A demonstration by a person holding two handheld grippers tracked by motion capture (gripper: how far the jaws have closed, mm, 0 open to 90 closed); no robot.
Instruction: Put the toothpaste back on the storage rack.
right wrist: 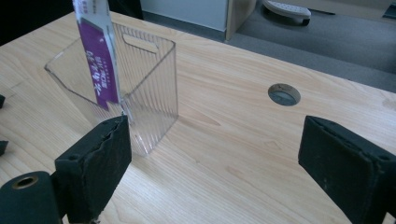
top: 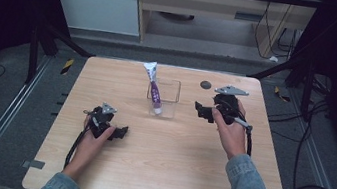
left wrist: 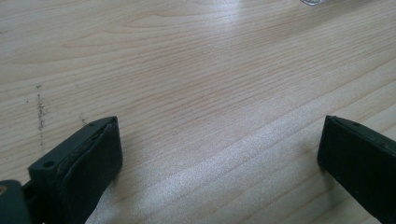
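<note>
Tube point(top: 153, 88), purple-white, stands tilted in clear bin point(top: 170, 106) mid-desk point(top: 156, 163). Right claw point(top: 203, 112) just beside bin, jaws spread, empty. Left claw point(top: 120, 132) well apart toward near-left, spread, empty.

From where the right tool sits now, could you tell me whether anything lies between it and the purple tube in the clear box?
Only the clear box itself: its near wall stands between the open right tool and the purple tube's lower part. The tube's top sticks out above the rim, with bare table between.
</note>
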